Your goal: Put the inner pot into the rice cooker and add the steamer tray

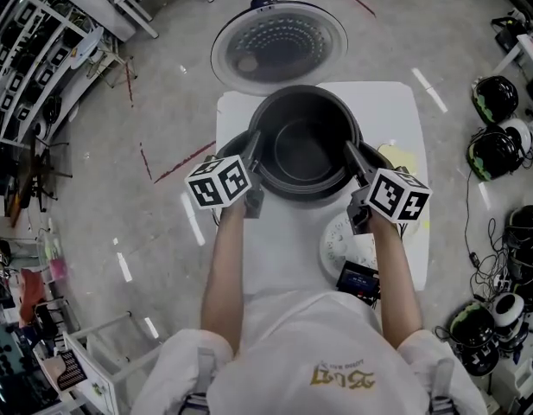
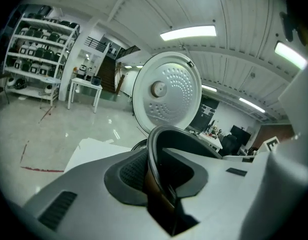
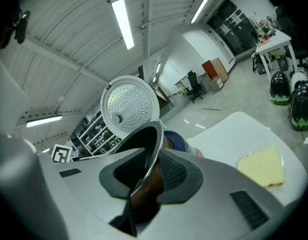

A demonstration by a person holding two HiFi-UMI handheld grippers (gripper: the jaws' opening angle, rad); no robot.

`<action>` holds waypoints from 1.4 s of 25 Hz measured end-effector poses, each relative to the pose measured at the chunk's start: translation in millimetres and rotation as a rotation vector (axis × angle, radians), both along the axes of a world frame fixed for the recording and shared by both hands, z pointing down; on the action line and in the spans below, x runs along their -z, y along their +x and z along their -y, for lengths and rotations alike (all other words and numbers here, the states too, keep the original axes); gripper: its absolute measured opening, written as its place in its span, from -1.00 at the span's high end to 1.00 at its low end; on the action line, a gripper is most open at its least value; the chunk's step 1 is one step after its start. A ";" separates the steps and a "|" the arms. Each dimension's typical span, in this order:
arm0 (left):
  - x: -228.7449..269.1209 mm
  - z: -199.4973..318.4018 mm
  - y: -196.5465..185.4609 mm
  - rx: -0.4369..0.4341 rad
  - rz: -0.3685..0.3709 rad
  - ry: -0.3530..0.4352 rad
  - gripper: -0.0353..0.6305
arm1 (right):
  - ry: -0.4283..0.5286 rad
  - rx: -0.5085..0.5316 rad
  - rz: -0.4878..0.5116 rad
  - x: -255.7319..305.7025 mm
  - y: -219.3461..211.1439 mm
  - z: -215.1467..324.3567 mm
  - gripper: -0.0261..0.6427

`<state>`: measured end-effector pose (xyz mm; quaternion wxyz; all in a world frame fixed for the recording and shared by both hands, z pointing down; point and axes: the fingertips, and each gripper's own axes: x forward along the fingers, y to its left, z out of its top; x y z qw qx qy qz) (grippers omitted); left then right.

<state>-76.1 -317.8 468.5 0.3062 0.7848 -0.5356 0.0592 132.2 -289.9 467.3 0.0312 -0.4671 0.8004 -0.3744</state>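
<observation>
The dark inner pot (image 1: 305, 150) sits in the mouth of the black rice cooker (image 1: 229, 143), whose round lid (image 1: 279, 46) stands open behind it. My left gripper (image 1: 253, 151) clamps the pot's left rim (image 2: 154, 149). On the opposite side my right gripper (image 1: 353, 156) clamps the right rim (image 3: 153, 149). In both gripper views the thin rim runs between the textured pads (image 2: 133, 170) (image 3: 171, 171). A white perforated steamer tray (image 1: 339, 247) lies on the table near the front right, partly under my right arm.
The white table (image 1: 240, 111) carries a yellow cloth (image 1: 406, 158) at the right and a small device with a lit screen (image 1: 359, 280) by the tray. Helmets (image 1: 495, 150) and cables lie on the floor to the right. Shelving (image 1: 28, 67) stands at the left.
</observation>
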 end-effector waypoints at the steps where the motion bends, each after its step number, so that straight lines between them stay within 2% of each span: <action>1: -2.6 0.2 0.7 -0.010 0.032 -0.003 0.58 | -0.002 0.012 -0.036 -3.3 -0.3 0.7 0.63; 5: -5.4 0.3 4.8 -0.046 0.081 0.000 0.56 | 0.000 0.053 -0.179 -14.4 0.3 2.6 0.56; 8: -5.5 1.8 4.9 -0.059 0.139 0.011 0.54 | 0.001 0.058 -0.215 -18.8 -0.9 4.0 0.53; 13: -19.9 3.4 0.5 -0.077 0.293 -0.003 0.49 | 0.014 0.065 -0.252 -22.6 -6.3 5.6 0.52; 16: -23.8 6.1 -3.4 -0.068 0.363 0.010 0.51 | 0.051 0.073 -0.357 -24.0 -8.4 8.7 0.50; 19: -21.0 6.7 -4.2 -0.071 0.399 0.032 0.44 | 0.088 0.056 -0.447 -22.4 -3.7 10.3 0.46; 22: -24.8 0.2 -5.3 -0.077 0.395 0.022 0.40 | 0.095 0.037 -0.452 -20.5 1.0 7.4 0.47; 27: -19.2 -7.2 -2.1 -0.082 0.345 0.039 0.40 | 0.119 -0.002 -0.454 -10.6 7.7 0.5 0.47; 32: -0.2 -23.6 0.2 -0.076 0.183 0.066 0.44 | 0.139 -0.043 -0.428 1.3 3.3 -20.0 0.47; 35: 2.6 -36.9 3.4 -0.093 0.148 0.078 0.45 | 0.145 -0.071 -0.423 3.8 3.3 -36.4 0.48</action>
